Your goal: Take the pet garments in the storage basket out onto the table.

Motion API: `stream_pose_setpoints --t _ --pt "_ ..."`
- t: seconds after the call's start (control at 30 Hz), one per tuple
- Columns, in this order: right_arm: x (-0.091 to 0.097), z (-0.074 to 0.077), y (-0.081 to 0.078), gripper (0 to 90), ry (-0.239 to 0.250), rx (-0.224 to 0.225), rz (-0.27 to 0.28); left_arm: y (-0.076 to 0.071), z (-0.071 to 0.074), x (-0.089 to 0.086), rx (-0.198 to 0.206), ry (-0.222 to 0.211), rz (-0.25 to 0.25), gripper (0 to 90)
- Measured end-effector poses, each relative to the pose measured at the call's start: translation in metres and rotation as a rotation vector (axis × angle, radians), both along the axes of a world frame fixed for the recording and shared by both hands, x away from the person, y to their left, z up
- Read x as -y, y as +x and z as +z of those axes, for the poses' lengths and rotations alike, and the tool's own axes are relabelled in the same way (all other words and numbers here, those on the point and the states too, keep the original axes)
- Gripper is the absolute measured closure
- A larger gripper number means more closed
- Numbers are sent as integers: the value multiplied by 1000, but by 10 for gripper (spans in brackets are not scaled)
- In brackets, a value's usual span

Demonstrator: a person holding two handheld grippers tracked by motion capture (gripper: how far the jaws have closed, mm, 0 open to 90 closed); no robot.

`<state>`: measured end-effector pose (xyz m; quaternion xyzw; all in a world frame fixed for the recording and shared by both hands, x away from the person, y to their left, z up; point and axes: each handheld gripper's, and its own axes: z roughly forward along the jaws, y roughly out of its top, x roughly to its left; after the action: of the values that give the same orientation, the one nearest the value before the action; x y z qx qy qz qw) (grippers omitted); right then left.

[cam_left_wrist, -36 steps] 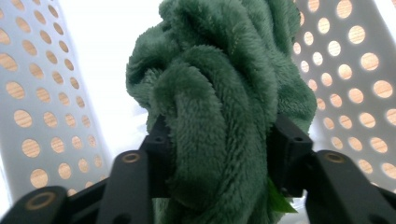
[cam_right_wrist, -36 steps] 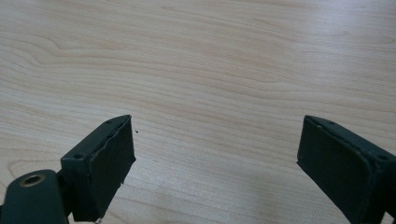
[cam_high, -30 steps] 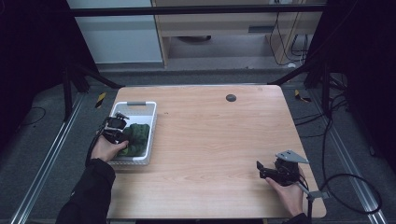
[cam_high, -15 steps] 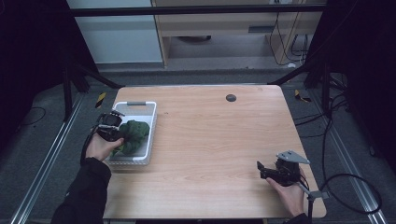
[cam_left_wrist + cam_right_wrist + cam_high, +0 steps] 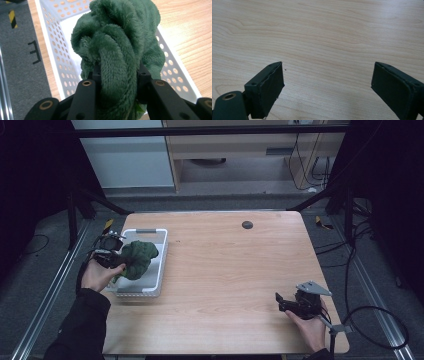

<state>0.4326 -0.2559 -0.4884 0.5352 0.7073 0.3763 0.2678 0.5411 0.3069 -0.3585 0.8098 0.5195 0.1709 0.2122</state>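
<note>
Taking the white basket (image 5: 155, 270) as our landmark, we start nearest the person: our right gripper (image 5: 283, 302) rests at the table's (image 5: 225, 270) near right corner, well apart from the basket, its jaws spread wide with nothing but bare wood grain between them in the right gripper view.

Moving farther in, our left gripper (image 5: 116, 261) sits at the basket's left rim, and its jaws are clenched on a fold of the green plush cloth (image 5: 117, 50). The left gripper view shows a thick roll of pile squeezed between the two black jaws, the rest of the cloth bunched up ahead of them over the basket's perforated wall (image 5: 57, 65). From above, the cloth (image 5: 137, 257) appears raised over the basket's left half, though we cannot tell whether its lower edge touches the floor of the basket.

We judge the cloth light, soft and limp: it will sag and unfurl wherever it is unsupported, and its fleecy pile compresses, so a shallow pinch may slip. A bunched fold, like the one we hold, gives the firmest purchase.

Beyond the basket, a small dark disc (image 5: 247, 224) lies near the table's far edge.
</note>
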Motion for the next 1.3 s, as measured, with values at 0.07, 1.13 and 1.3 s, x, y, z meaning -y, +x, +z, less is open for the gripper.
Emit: stream_pose_setpoints --t 0.07,1.13,1.3 --pt "0 0 0 108 0 0 -2 -2 4 -1 9 7 -2 689" --pt "-1 2 -1 103 1 6 -8 -36 58 30 123 11 -148 689" --pt "-1 2 -1 103 0 5 -8 -39 62 44 129 15 -191 689"
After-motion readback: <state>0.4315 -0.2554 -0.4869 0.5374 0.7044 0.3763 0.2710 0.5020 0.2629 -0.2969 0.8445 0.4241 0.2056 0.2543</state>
